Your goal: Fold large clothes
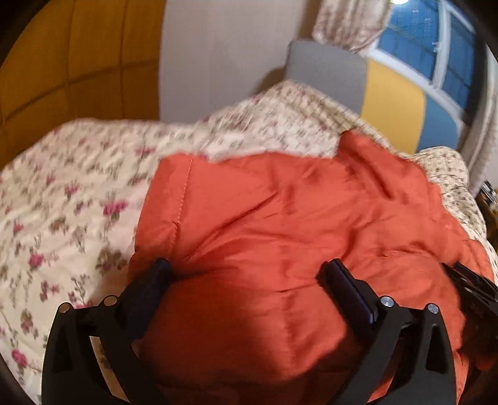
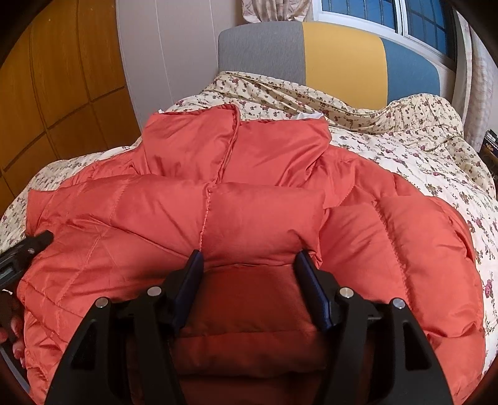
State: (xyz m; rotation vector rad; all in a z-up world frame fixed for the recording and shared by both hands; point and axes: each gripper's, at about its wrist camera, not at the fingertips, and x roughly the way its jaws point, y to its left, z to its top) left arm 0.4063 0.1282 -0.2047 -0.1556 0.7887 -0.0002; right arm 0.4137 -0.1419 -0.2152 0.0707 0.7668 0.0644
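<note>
An orange puffer jacket [image 2: 264,155] lies on the bed with its collar at the far end, and a folded padded part [image 2: 264,212] lies across its middle. My right gripper [image 2: 249,258] pinches the near edge of that fold, which fills the gap between both blue pads. In the left wrist view my left gripper [image 1: 249,268] stands spread wide over the jacket [image 1: 280,202]. A puffed bulge of fabric rises between its fingers without being squeezed. The left gripper [image 2: 28,246] also shows at the jacket's left edge.
The bed has a floral cover [image 1: 62,202], rumpled toward the far end [image 2: 404,124]. Behind it stands a grey, yellow and blue headboard [image 2: 342,59] under a window [image 2: 373,12]. A wooden wardrobe [image 2: 56,78] is on the left. A person's hand [image 2: 12,330] shows at the lower left.
</note>
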